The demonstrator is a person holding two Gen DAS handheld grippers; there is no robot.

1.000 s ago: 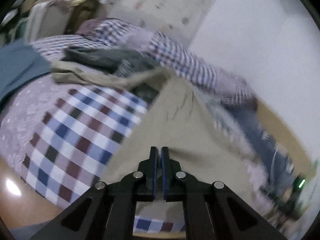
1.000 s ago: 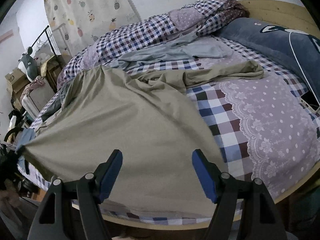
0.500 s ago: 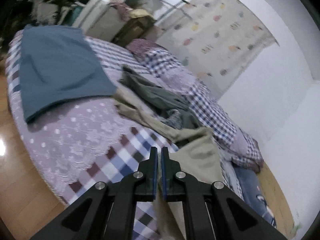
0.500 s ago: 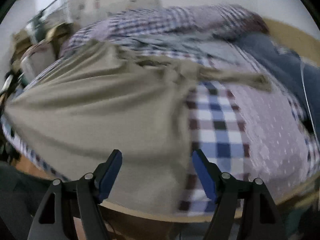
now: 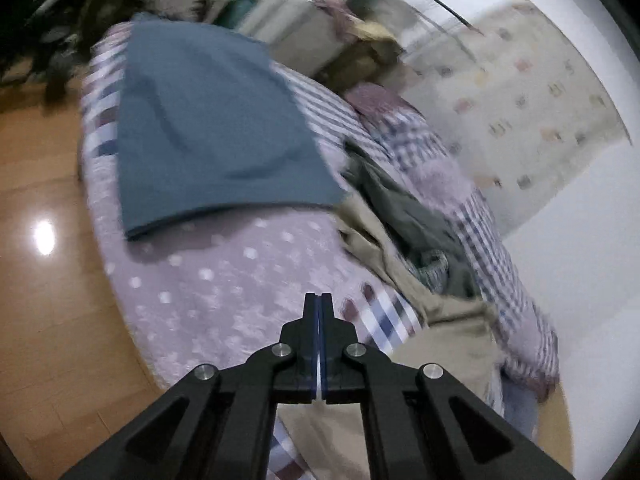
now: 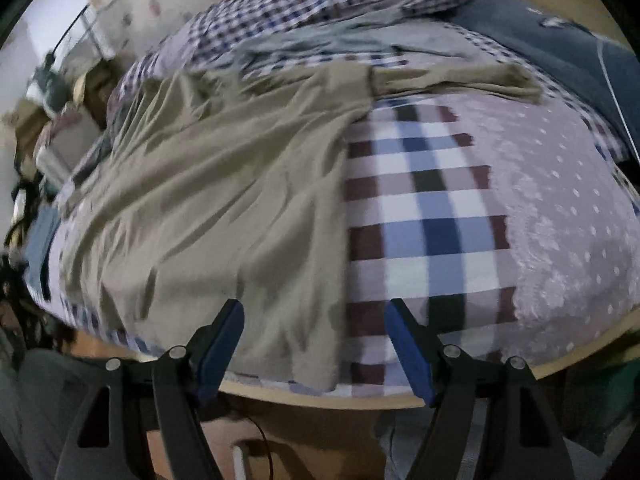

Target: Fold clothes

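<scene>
A khaki garment (image 6: 224, 200) lies wrinkled across the left half of the bed, one sleeve (image 6: 452, 80) reaching right. My right gripper (image 6: 314, 308) is open just above its near hem at the bed's front edge, nothing between the blue pads. In the left wrist view the same khaki garment (image 5: 448, 360) runs in from the right and passes under my left gripper (image 5: 318, 300), which is shut with its fingers pressed together. The pinch itself is hidden by the fingers. A folded blue garment (image 5: 208, 132) lies flat ahead of the left gripper.
The bed sheet (image 6: 440, 220) is checked and dotted lilac. A dark grey-green garment (image 5: 404, 208) and a checked quilt (image 6: 260, 20) are heaped at the back, beside a dark blue pillow (image 6: 560, 52). Wooden floor (image 5: 48, 320) lies left; boxes (image 5: 300, 20) stand beyond the bed.
The khaki garment was stretched taut to a point at the left; now it lies slack and creased on the bed. My left gripper has swung towards the blue garment. The right gripper stays open.
</scene>
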